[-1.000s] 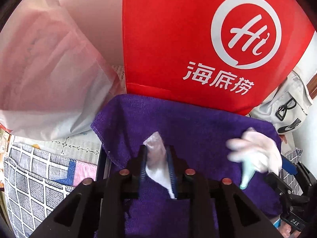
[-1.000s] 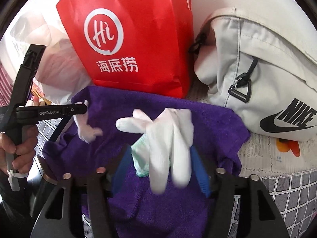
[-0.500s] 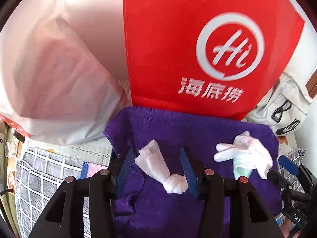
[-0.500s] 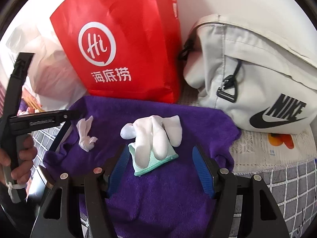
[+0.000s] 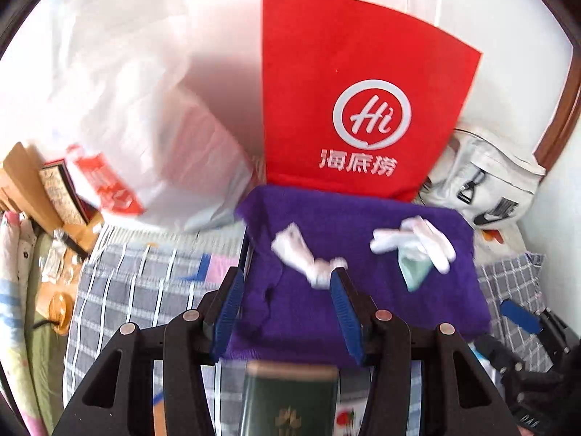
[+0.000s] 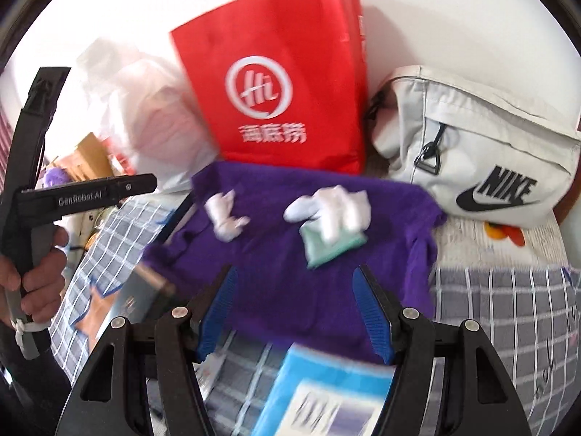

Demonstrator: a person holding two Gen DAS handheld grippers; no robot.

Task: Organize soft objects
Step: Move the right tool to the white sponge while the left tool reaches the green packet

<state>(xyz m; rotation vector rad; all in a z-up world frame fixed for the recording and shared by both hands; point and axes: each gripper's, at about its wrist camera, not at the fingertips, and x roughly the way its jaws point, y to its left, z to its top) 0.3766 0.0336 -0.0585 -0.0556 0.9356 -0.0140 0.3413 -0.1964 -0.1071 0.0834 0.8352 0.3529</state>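
Observation:
A purple towel (image 5: 363, 312) (image 6: 290, 290) lies spread on the checked bedding. A small crumpled white cloth (image 5: 301, 254) (image 6: 225, 214) lies on its left part. A white glove with a green cuff (image 5: 414, 247) (image 6: 334, 221) lies on its right part. My left gripper (image 5: 283, 283) is open and empty, just short of the white cloth. My right gripper (image 6: 294, 283) is open and empty, a little short of the glove.
A red paper bag (image 5: 356, 101) (image 6: 283, 83) stands behind the towel, a white plastic bag (image 5: 145, 127) to its left and a white Nike bag (image 6: 483, 156) to its right. A dark green booklet (image 5: 290, 399) and a blue box (image 6: 326, 392) lie near the front edge.
Both grippers opened, let go of the white cloth and the glove onto the towel, and drew back and up from them.

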